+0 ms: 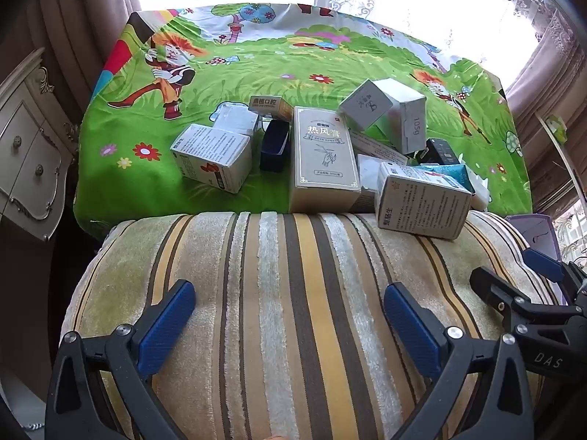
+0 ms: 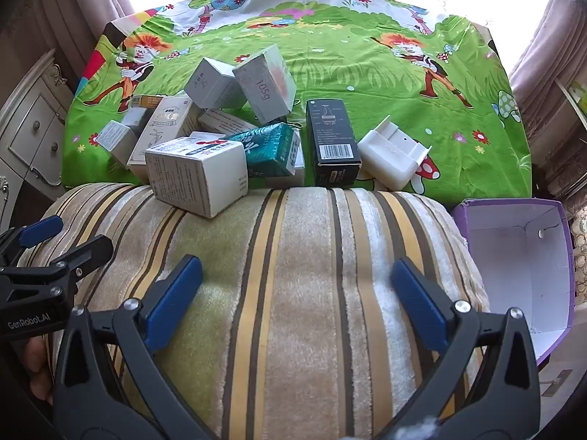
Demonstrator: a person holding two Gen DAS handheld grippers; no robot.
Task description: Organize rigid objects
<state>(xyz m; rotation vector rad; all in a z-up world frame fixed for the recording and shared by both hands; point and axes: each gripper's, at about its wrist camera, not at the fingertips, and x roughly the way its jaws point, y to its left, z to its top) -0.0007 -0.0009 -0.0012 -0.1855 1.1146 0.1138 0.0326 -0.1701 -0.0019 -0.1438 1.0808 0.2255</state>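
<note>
A heap of small cartons lies on the green cartoon cloth [image 1: 279,69]. A tall beige box [image 1: 323,157] stands in the middle of it. A white box [image 1: 422,203] [image 2: 198,176] leans onto the striped cushion [image 1: 286,293] [image 2: 293,293]. In the right wrist view a teal box [image 2: 264,146], a black box [image 2: 332,139] and a white plastic holder [image 2: 392,154] lie along the cloth's near edge. My left gripper [image 1: 290,311] hangs open over the cushion, nothing between its fingers. My right gripper [image 2: 297,286] is open too, beside it and short of the boxes.
An open purple box [image 2: 521,267] with a white inside stands at the cushion's right. A cream drawer cabinet [image 1: 25,157] is at the left. Curtains and a bright window close the far side. A hand shows at the lower left of the right wrist view.
</note>
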